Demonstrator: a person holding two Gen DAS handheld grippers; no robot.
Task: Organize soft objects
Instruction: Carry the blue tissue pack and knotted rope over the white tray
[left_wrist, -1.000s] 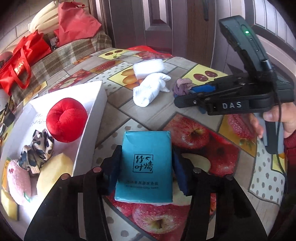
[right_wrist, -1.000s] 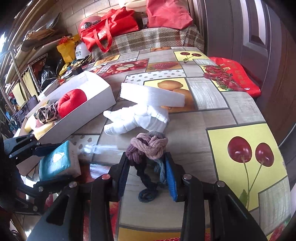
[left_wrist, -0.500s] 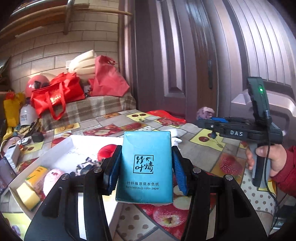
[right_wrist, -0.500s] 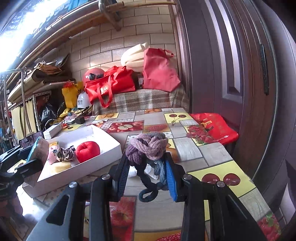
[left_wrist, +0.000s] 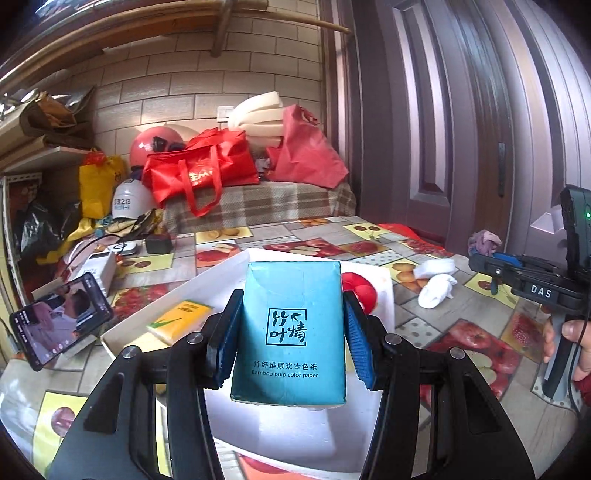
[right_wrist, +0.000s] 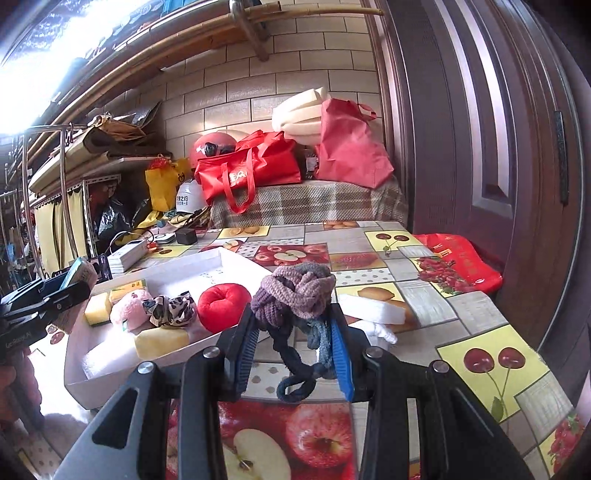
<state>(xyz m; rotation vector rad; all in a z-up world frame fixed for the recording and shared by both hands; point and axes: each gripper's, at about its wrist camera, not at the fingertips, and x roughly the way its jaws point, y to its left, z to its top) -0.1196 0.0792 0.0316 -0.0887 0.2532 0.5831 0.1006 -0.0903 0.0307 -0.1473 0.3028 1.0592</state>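
My left gripper (left_wrist: 291, 354) is shut on a teal tissue pack (left_wrist: 290, 332) and holds it in the air over the white box (left_wrist: 229, 269). My right gripper (right_wrist: 293, 354) is shut on a knotted purple-grey hair tie bundle (right_wrist: 295, 291), held above the table just right of the box (right_wrist: 110, 354). In the box lie a red plush apple (right_wrist: 221, 304), a leopard scrunchie (right_wrist: 171, 308), a pink plush (right_wrist: 127, 308), yellow sponges (right_wrist: 160, 339) and a yellow tissue pack (left_wrist: 179, 319). A white sock (left_wrist: 436, 290) and a white foam block (right_wrist: 373, 308) lie on the table.
A fruit-print tablecloth (right_wrist: 491, 369) covers the table. A phone (left_wrist: 59, 323) stands at the left, with chargers and cables (left_wrist: 110, 258) behind it. Red bags (right_wrist: 251, 170) sit on a plaid bench at the back. A door (right_wrist: 498, 129) is close on the right.
Both grippers have risen from the table with their objects. The left one has carried the tissue pack leftward over the box. The right one has come closer to the box.
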